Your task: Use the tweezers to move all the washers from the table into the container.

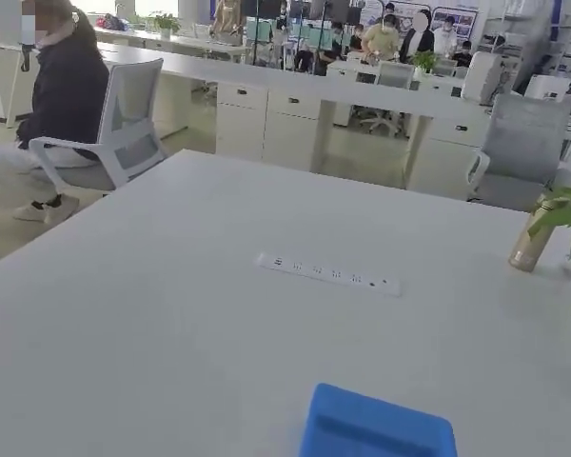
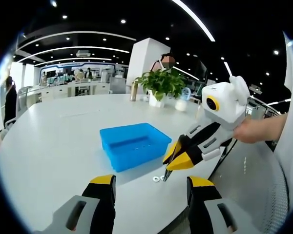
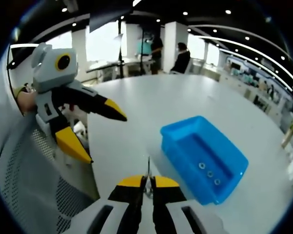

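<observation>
Left gripper point(image 2: 151, 181): low on the near side of the blue container point(image 2: 136, 157), aimed at it, jaws spread wide, nothing between them. Right gripper point(image 2: 168, 165): just beside the container's near corner, nose tilted down toward the tabletop, jaws pressed together on the tweezers point(image 3: 148, 170). A hand point(image 2: 249, 130) grips its rear, farther from the container.

We see the container point(image 1: 376, 424) at bottom centre on the table point(image 1: 171, 286), the power strip point(image 1: 328, 273) mid-frame behind it and the bottle point(image 1: 531, 238) at right; three washers point(image 3: 209, 174) lie inside the container.
</observation>
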Demonstrator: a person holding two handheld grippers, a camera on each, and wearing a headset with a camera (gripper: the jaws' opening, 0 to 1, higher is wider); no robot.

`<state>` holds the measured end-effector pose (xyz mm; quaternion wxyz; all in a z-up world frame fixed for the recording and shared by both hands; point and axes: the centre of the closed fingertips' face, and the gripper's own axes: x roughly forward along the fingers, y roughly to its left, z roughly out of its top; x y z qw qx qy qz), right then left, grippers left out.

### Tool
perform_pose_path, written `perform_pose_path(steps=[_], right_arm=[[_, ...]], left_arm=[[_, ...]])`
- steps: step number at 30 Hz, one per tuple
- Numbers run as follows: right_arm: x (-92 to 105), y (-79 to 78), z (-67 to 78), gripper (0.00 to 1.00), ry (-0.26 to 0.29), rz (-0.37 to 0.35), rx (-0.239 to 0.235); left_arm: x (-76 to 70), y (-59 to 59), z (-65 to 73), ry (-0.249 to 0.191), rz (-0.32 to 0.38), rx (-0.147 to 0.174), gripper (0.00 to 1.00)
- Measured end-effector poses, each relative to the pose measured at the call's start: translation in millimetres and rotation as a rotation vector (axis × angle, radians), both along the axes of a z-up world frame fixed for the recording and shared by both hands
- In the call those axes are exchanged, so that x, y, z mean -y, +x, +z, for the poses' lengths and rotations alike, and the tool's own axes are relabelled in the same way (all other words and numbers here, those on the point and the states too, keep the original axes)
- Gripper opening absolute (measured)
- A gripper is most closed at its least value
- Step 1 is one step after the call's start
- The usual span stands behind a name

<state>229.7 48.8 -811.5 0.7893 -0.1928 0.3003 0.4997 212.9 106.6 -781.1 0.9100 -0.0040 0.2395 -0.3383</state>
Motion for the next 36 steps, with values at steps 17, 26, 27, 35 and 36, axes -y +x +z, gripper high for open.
perform_pose_path(steps=[17, 26, 27, 35, 36], right_arm=[[4.8, 8.0, -0.3, 0.02, 0.124, -0.09, -0.042], [3.9, 14.1, 6.7, 0.02, 0.128, -0.104, -0.033], [4.4, 16.1, 8.1, 0.02, 0.137, -0.111, -0.034], [8.7, 31.3, 29.7, 0.02, 0.173, -0.151, -0.008], [8.6, 33.5, 32.5, 0.02, 0.174, -0.152, 0.0]], left_arm=[[-2.3, 3.0, 7.9, -0.029, 0.03, 0.035, 0.63], [-1.0, 1.2, 5.7, -0.014, 0.014, 0.028, 0.63], [-1.3, 1.4, 5.9, -0.016, 0.016, 0.028, 0.63], [-1.1, 1.6, 6.7, -0.018, 0.014, 0.031, 0.62], [-1.4, 1.6, 6.4, -0.017, 0.014, 0.03, 0.62]])
